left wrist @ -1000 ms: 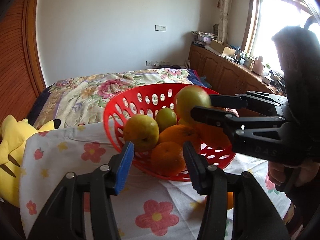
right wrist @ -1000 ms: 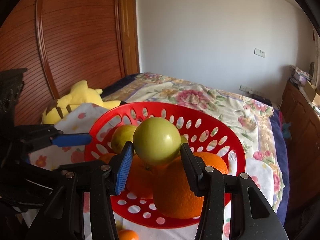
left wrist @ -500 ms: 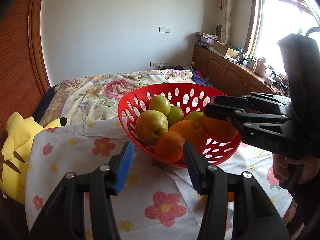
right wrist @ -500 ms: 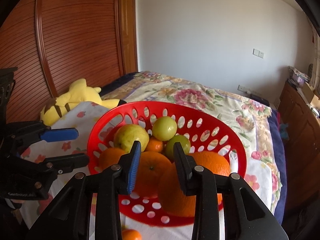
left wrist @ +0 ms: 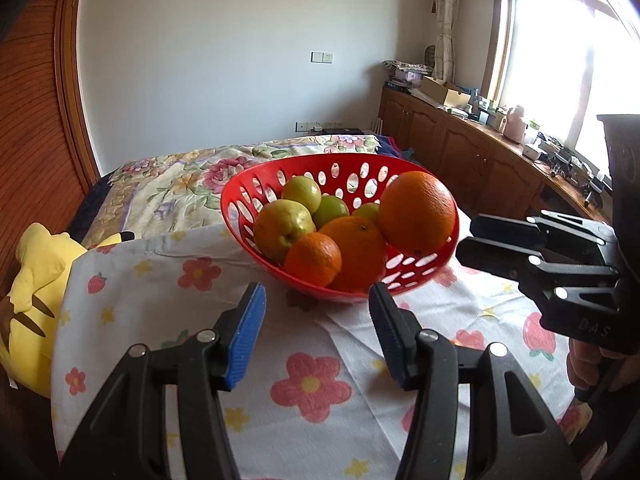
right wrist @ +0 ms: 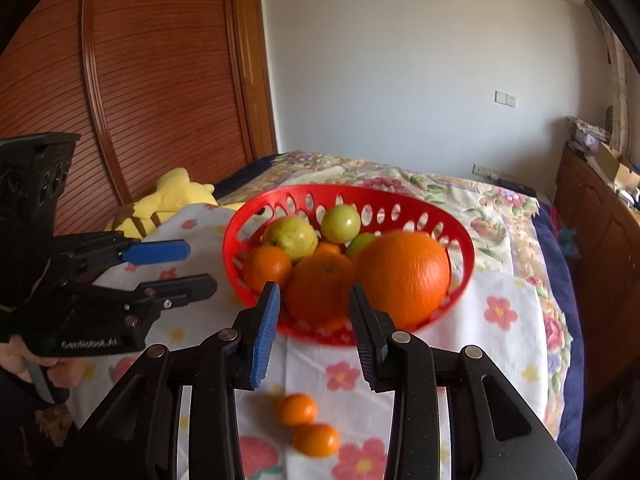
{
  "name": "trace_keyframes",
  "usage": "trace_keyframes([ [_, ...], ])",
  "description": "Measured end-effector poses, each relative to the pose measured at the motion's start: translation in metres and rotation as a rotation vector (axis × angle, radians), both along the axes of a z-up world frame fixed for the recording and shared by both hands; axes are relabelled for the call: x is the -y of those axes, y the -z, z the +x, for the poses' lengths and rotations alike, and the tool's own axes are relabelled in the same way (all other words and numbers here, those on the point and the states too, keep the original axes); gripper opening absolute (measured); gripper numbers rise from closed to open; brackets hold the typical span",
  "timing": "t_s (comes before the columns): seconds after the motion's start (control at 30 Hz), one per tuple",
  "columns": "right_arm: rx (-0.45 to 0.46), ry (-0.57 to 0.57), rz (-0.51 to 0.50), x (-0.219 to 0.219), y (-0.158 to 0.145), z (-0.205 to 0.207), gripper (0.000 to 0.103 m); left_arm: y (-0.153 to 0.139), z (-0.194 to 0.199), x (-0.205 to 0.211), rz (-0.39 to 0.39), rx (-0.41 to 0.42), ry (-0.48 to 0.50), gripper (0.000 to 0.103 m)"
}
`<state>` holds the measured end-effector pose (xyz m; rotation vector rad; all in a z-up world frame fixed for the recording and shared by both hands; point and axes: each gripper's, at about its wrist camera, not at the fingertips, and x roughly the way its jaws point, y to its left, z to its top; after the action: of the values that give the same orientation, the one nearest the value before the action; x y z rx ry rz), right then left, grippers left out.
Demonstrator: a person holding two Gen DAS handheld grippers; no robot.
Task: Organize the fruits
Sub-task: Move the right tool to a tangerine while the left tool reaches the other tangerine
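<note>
A red perforated basket [left wrist: 304, 159] [right wrist: 352, 189] stands on the flowered cloth [left wrist: 160, 292], filled with oranges, green fruits [left wrist: 302, 194] and a yellowish pear [left wrist: 282, 232]. A large orange [left wrist: 418, 212] [right wrist: 404, 272] rests against its near right rim. Two small mandarins [right wrist: 297, 410] lie on the cloth below my right gripper [right wrist: 315, 294]. Its jaws stand as narrow as they come, with nothing between them. My left gripper [left wrist: 316, 296] hovers short of the basket, its jaws opening and empty. Each gripper shows in the other's view: the right gripper [left wrist: 468, 238], the left gripper [right wrist: 200, 266].
A yellow plush toy [left wrist: 32, 288] [right wrist: 172, 200] lies at the cloth's left edge. Behind the basket spreads a floral bedspread [left wrist: 180, 176]. Wooden cabinets [left wrist: 460, 152] line the right wall under the window, and a wooden wardrobe [right wrist: 140, 80] stands at the left.
The green fruit that was between the right jaws now lies in the basket. The right jaws have narrowed. Both grippers have drawn back from the basket.
</note>
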<state>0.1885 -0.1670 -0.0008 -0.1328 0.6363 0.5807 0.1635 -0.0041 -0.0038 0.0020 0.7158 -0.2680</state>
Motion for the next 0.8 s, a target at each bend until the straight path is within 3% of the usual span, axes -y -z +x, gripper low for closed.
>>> trace_keyframes([
  [0.37,-0.037,0.051,0.01,0.025,0.016,-0.031,0.036,0.004,-0.028,0.01,0.014,-0.005,0.015,0.056],
  [0.8,-0.132,0.079,-0.026,0.029,0.063,-0.046,0.044,0.028,-0.049,0.017,0.014,-0.06,0.023,0.06],
])
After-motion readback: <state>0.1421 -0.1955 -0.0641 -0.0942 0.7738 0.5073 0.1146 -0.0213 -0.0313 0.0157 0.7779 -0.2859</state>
